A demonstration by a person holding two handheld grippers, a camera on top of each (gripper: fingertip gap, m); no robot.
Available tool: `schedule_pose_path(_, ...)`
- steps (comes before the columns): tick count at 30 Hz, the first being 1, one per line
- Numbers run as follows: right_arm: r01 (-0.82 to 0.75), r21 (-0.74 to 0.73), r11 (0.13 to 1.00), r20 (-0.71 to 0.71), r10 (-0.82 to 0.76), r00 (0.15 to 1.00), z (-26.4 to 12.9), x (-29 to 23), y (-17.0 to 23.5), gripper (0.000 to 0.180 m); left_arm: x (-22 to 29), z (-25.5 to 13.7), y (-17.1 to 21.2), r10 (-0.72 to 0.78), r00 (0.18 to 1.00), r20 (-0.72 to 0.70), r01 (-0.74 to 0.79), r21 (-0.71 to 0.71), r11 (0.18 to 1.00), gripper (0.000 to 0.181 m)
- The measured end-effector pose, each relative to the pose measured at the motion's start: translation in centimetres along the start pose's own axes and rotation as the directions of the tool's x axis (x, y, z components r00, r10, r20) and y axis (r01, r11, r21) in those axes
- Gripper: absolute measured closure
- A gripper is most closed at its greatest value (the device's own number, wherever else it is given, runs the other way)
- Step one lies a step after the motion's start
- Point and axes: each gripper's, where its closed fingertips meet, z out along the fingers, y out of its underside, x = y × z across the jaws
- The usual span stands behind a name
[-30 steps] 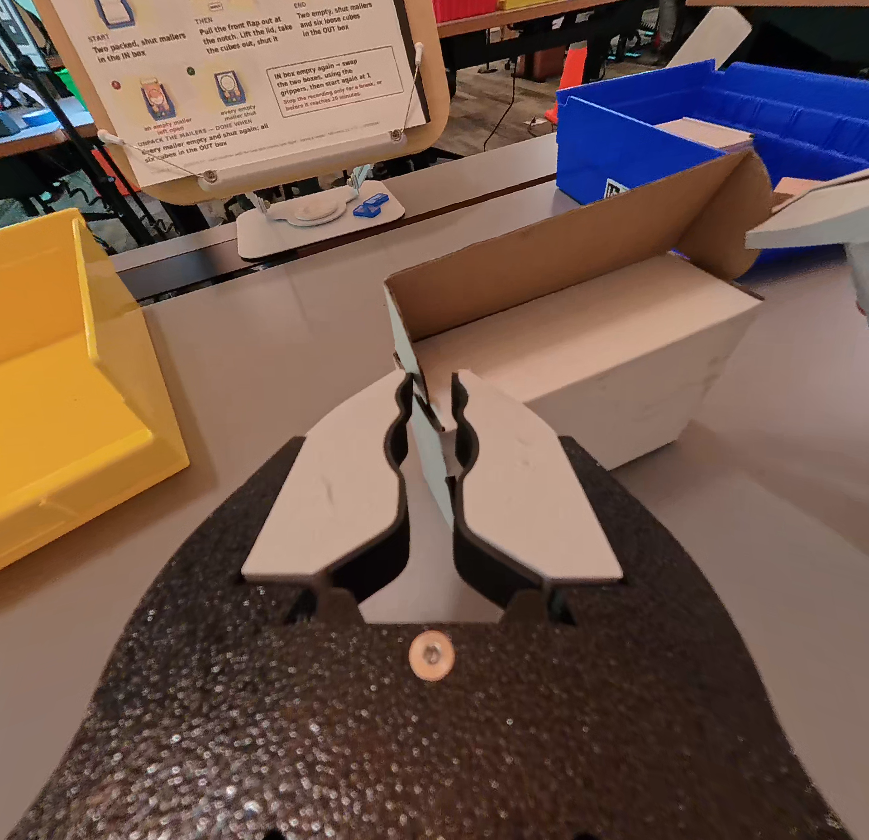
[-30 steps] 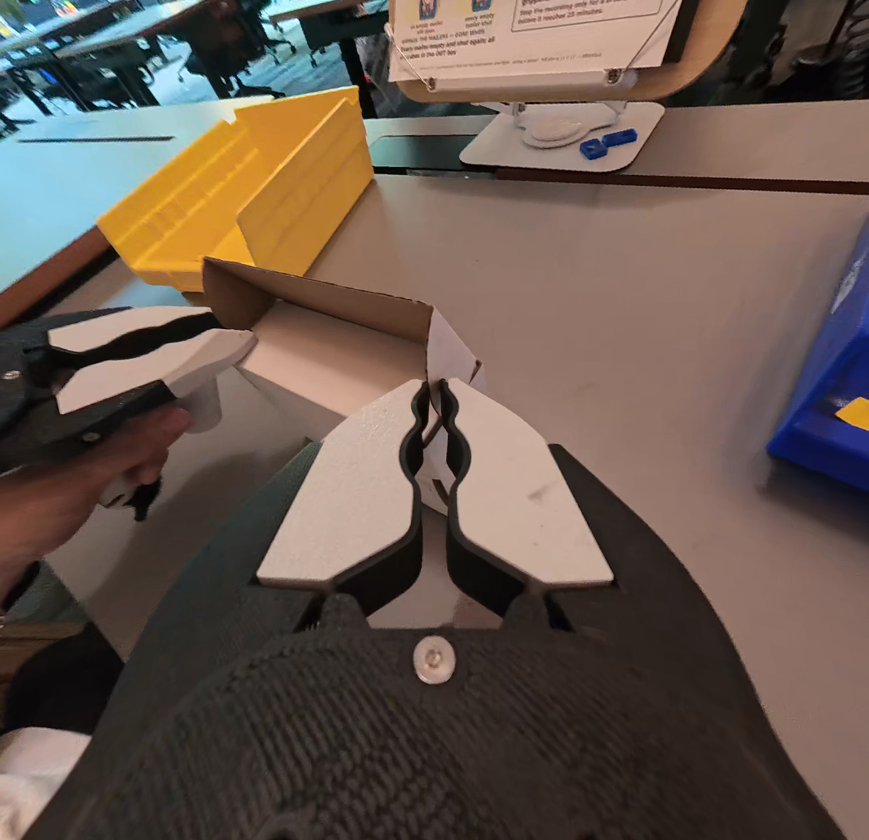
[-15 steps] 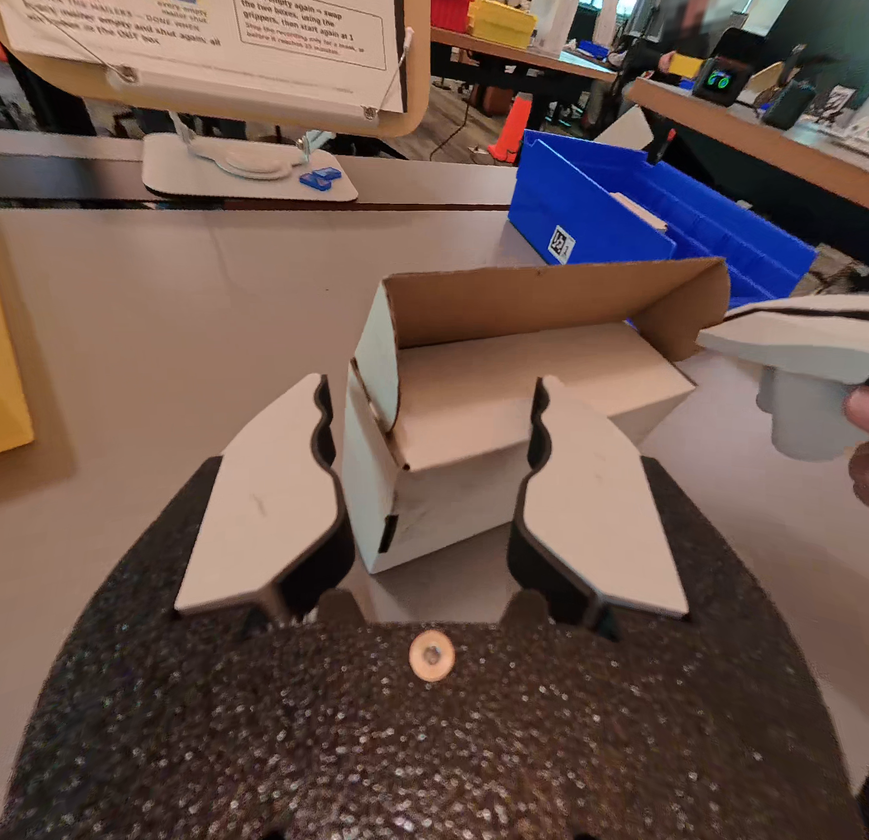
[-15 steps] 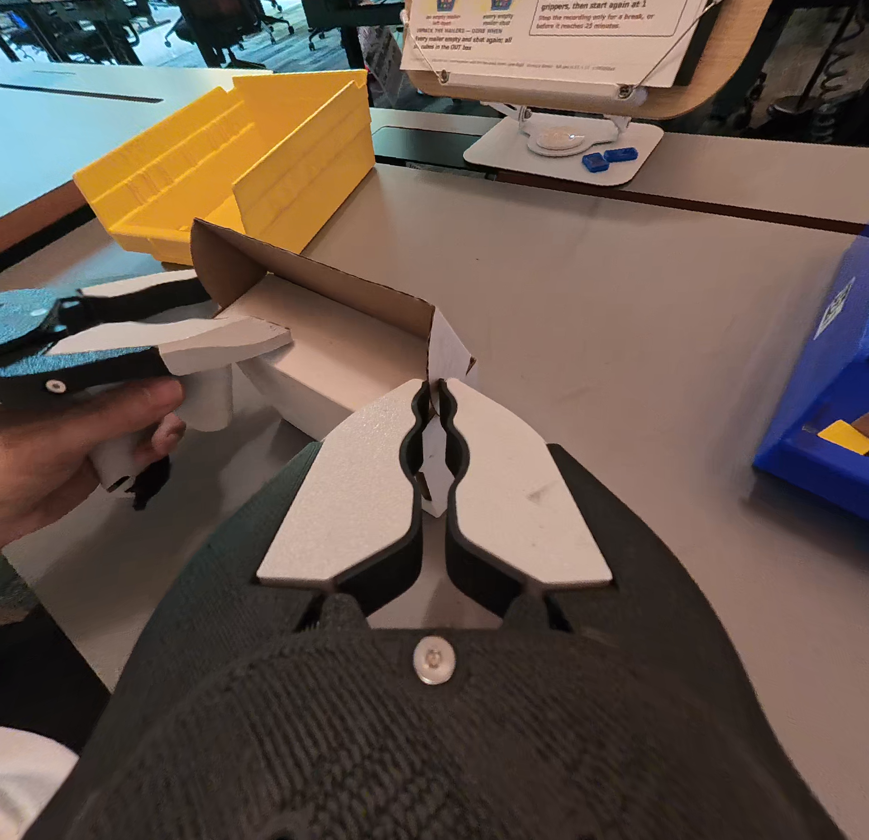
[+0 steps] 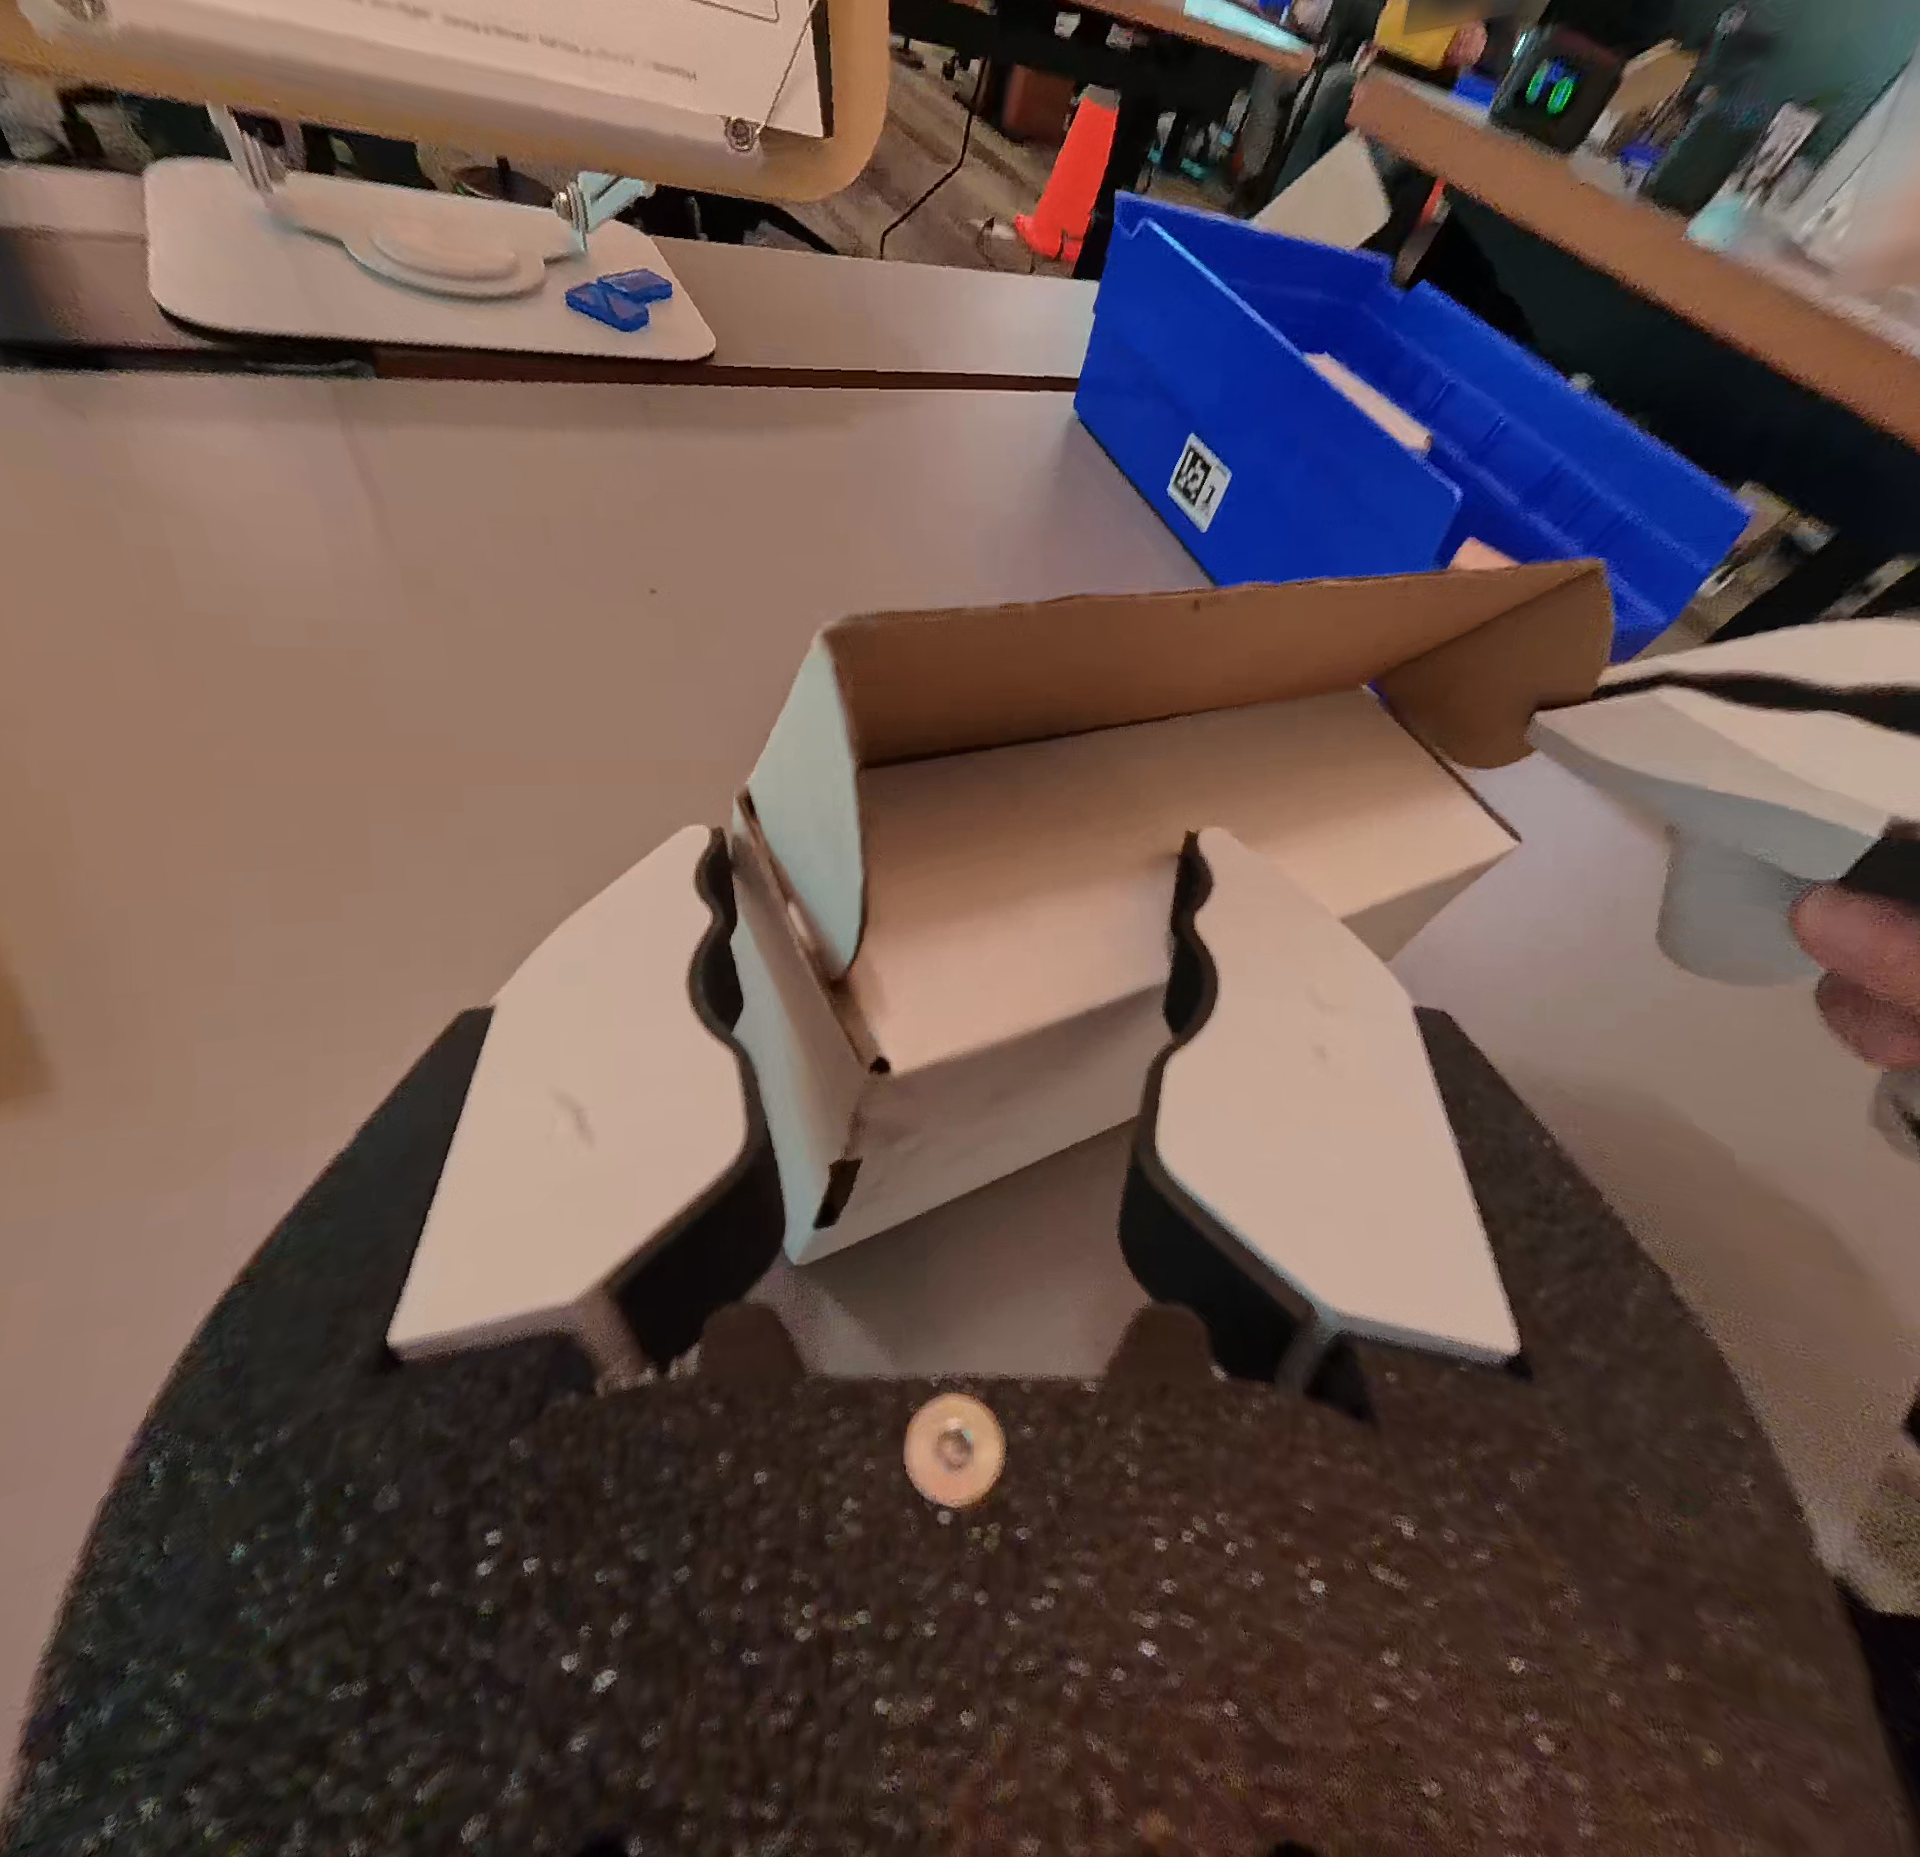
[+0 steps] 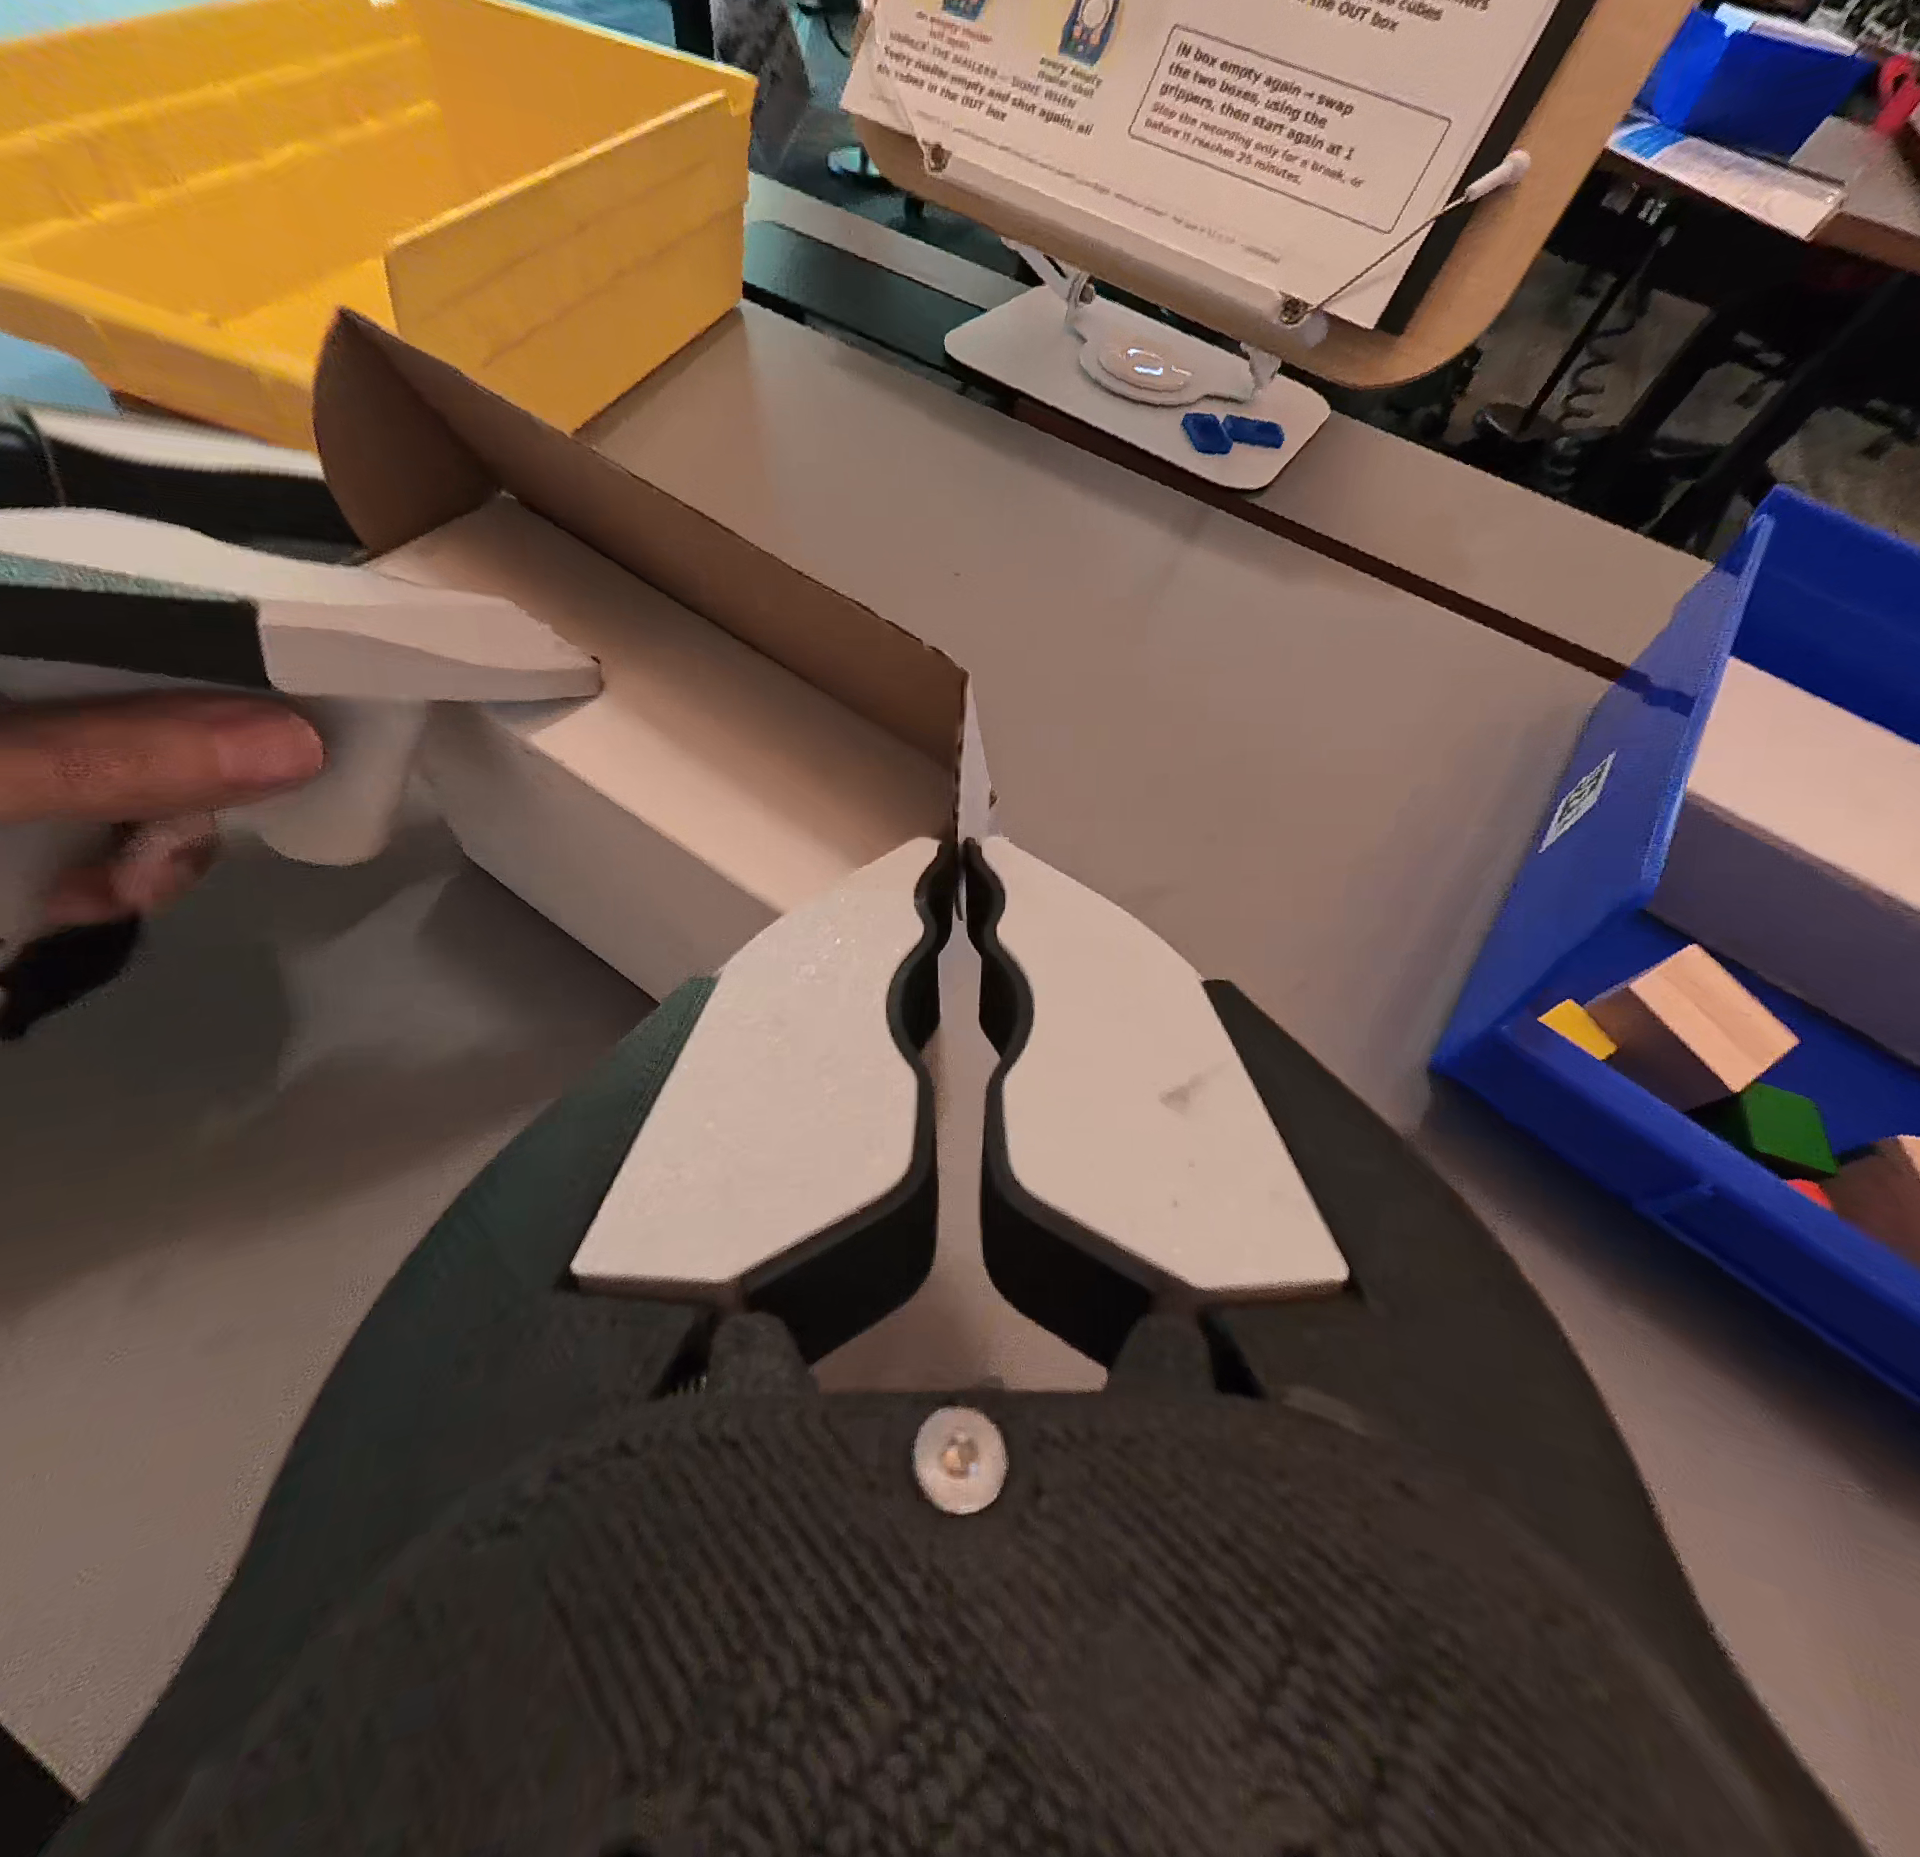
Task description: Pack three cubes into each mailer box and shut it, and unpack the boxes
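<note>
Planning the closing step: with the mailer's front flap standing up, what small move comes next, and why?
Probably close the open left gripper on the white cardboard mailer box to steady it: its fingers straddle the near end, while the right gripper pinches the brown-lined flap's side tab, ready for tucking.

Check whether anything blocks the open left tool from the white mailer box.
Nothing visible does. The left tool is open and already straddles the near end of the mailer box, with no object between them. The right tool pinches the side flap at the other end.
</note>
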Motion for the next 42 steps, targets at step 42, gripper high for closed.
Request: schedule_pose_path(42, -0.008, -0.036, 0.999, 0.047, 0.010, 0.999, 0.6, -0.7, -0.3, 0.176, -0.6, -2.2, -2.8, 0.341, 0.938, 0.059, -0.343, 0.014, 0.939, 0.115)
